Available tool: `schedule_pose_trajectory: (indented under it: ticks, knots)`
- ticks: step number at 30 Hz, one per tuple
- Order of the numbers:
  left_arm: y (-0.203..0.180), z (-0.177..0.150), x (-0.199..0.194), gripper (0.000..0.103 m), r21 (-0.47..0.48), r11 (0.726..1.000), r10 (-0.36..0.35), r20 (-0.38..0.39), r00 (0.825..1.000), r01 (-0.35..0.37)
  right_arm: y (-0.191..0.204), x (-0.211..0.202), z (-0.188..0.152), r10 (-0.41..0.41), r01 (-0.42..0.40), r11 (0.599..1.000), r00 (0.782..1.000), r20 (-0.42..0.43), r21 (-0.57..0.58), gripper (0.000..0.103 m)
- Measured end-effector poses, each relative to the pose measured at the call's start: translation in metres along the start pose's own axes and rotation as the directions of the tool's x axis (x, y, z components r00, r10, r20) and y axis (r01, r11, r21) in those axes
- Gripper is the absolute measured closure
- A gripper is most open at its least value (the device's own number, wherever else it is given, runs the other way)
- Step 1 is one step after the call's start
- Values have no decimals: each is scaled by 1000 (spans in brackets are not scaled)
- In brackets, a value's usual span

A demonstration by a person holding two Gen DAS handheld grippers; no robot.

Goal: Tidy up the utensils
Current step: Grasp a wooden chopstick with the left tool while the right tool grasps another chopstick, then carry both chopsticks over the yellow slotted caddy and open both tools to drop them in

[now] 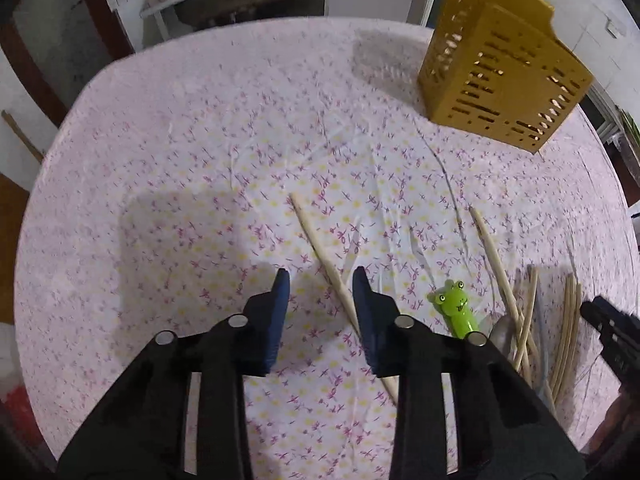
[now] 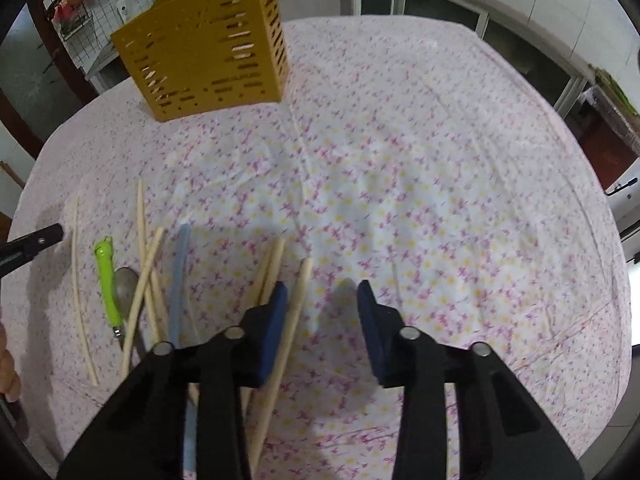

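Chopstick [image 1: 320, 248]: lies between the spread fingers of the left gripper [image 1: 320, 276]; right gripper [image 2: 322, 288] spread, empty. Close squarely, mid-shaft.

Both wrist fisheyes look down and forward from close above the desk [image 1: 160, 160], sharing the yellow basket [image 1: 500, 80] and the scattered chopsticks [image 2: 140, 300].

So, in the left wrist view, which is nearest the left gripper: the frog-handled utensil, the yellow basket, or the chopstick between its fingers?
1. Chopstick, between the open left gripper fingers.
2. Frog-handled utensil, just right.
3. Yellow basket, far right.
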State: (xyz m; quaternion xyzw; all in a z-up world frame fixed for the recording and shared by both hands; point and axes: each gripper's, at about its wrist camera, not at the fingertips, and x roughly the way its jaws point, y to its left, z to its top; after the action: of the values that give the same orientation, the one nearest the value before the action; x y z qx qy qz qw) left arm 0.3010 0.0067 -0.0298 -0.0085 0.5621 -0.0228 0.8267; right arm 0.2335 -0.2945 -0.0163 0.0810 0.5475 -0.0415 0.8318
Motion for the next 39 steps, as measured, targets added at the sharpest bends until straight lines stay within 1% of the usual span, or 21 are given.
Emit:
schedule_pose_trajectory:
  ticks: [3, 4, 5, 7, 8, 13, 16, 20, 25, 27, 29, 31, 34, 38, 39]
  knots:
    - [1, 4, 7, 77, -18, 1000, 4, -17, 1000, -5, 3, 3, 0, 2, -2, 1000, 1000, -23, -1, 77]
    - [0, 5, 9, 80, -15, 1000, 8, -23, 1000, -8, 4, 5, 0, -2, 1, 1000, 999, -32, -4, 79]
    - [-1, 6, 11, 84, -13, 1000, 6, -30, 1000, -7, 4, 6, -1, 0, -1, 1000, 999, -41, -5, 83]
    - [-2, 7, 18, 89, -13, 1000, -3, -56, 998, 2, 4, 8, -3, 19, -19, 1000, 998, -52, 5, 84]
    - [-2, 7, 21, 91, -15, 1000, -6, -67, 998, 5, 4, 10, -2, 15, -15, 1000, 998, -53, 4, 84]
    - [-7, 8, 30, 92, -3, 1000, 5, -78, 997, -5, 13, 11, -6, 14, -15, 1000, 997, -81, -15, 86]
    - [-7, 11, 38, 92, -10, 1000, 1, -104, 995, -2, 18, 14, -6, -7, 5, 1000, 996, -92, -29, 87]
    - [-9, 21, 46, 92, -3, 1000, 7, -136, 991, -8, 27, 20, 0, -29, 22, 998, 994, -105, -60, 92]
    - [-15, 39, 50, 92, 18, 999, 35, -175, 984, -32, 30, 28, 10, -2, -4, 999, 992, -127, -49, 92]
    - [-17, 46, 50, 92, 40, 998, 49, -174, 983, -42, 27, 32, 17, 8, -14, 999, 991, -132, -45, 93]
    - [-23, 49, 50, 92, 49, 998, 48, -170, 984, -40, 20, 33, 22, 26, -30, 999, 991, -134, -33, 94]
    - [-29, 50, 49, 92, 51, 998, 45, -161, 986, -37, 13, 29, 27, 36, -39, 999, 992, -122, -20, 97]
    - [-34, 48, 47, 93, 61, 997, 47, -141, 989, -39, 7, 20, 30, 48, -48, 999, 995, -86, -7, 97]
    - [-41, 47, 40, 98, 76, 997, 26, -120, 992, -17, -7, 5, 37, 59, -59, 998, 998, -29, 13, 97]
    - [-42, 47, 38, 98, 81, 997, 23, -112, 993, -14, -10, 3, 39, 61, -61, 998, 998, -17, 15, 97]
